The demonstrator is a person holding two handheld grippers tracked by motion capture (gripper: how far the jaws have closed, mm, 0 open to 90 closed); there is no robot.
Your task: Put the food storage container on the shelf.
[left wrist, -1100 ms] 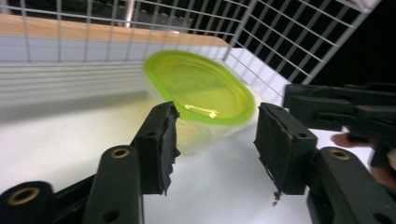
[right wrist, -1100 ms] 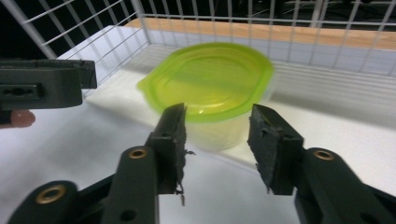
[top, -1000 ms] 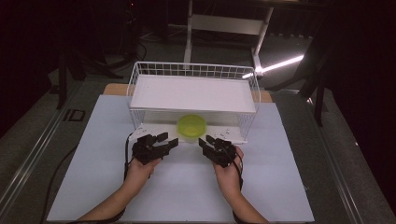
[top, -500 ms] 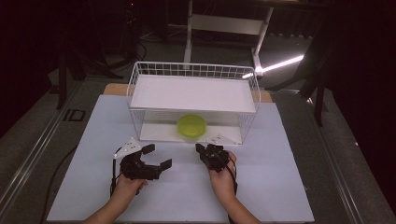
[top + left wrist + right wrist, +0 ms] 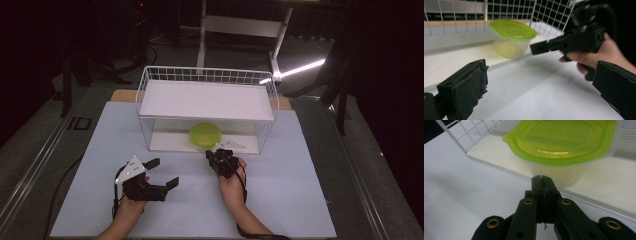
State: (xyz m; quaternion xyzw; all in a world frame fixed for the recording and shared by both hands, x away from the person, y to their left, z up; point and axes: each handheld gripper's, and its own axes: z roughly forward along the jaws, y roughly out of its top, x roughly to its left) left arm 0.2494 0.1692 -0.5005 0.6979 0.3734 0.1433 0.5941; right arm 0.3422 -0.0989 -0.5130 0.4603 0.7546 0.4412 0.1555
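While the green-lidded container (image 5: 205, 135) sits on the lower shelf of the wire rack (image 5: 207, 82), at its open front edge, both grippers are on the white surface (image 5: 300, 200) just in front. Right gripper (image 5: 216, 154) points at the container from just short of it, fingers pressed together, nothing between them. Left gripper (image 5: 164, 173) is off to the side, fingers spread wide after just opening, empty. Looks like the approach step: nothing gripped yet. Next move likely needs the right fingers opened before closing on the tub wall or lid rim (image 5: 564, 160).
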